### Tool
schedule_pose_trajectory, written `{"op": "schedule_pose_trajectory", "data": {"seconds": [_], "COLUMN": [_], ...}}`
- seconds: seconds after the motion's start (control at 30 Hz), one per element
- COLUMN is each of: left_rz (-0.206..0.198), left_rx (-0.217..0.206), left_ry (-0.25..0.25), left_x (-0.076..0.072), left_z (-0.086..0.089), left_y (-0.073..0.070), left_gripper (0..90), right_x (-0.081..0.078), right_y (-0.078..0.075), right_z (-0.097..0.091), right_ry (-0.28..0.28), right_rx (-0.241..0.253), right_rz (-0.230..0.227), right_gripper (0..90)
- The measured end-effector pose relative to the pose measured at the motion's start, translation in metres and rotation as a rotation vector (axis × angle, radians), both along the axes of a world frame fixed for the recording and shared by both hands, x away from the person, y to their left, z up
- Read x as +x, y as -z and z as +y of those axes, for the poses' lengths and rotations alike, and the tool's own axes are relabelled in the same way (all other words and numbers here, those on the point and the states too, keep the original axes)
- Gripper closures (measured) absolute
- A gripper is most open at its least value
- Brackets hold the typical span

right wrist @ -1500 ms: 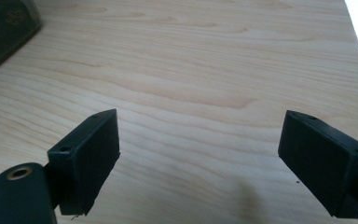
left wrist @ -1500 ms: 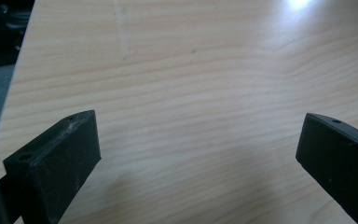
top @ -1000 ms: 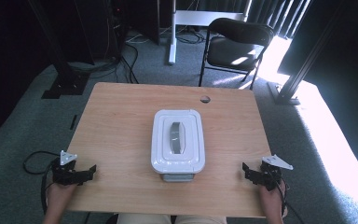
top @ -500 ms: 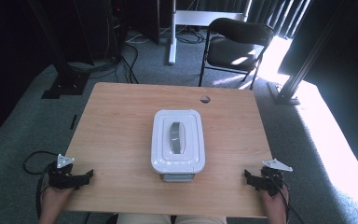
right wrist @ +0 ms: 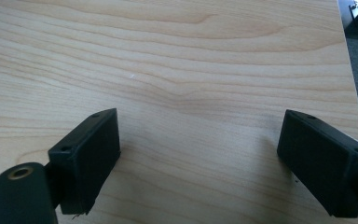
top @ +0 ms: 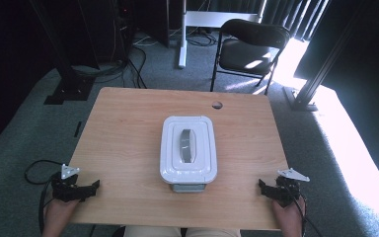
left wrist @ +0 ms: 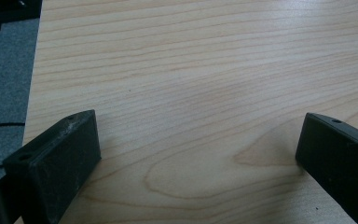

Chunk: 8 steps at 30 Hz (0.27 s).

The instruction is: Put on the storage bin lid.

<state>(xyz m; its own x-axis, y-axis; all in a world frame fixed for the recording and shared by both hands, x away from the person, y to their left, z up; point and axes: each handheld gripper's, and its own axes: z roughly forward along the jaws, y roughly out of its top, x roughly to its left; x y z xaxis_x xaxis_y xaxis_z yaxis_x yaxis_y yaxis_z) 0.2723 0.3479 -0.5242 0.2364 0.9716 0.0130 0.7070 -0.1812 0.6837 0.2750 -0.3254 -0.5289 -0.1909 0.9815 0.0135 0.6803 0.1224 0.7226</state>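
Wooden table (top: 128, 133) bears unlabelled white container (top: 188, 148).

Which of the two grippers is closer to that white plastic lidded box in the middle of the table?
Right, narrowly. The right gripper sits off the white plastic lidded box's near-right corner; the left gripper waits farther off at the table's near-left edge.

Readable text: none anywhere.
White box (top: 188, 149): plain lid, no label or brand to be read.
Counter (top: 128, 128): bare wood grain, no marks or numbers.
Fingers (left wrist: 58, 163): black, unmarked, no print.
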Motion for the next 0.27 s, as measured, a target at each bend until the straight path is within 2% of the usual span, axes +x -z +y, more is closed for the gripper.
{"op": "schedule_pose_trajectory", "data": {"seconds": [0.27], "left_rz": [0.001], "left_rx": [0.001], "left_ry": [-0.001], "left_x": [0.0], "left_z": [-0.0001], "left_y": [0.0], "left_gripper": [0.3], "right_x": [0.0007], "right_y": [0.0001], "right_z": [-0.0002], "right_ry": [0.008], "right_rx": [0.001], "right_rz": [-0.001], "right_gripper": [12.6]}}
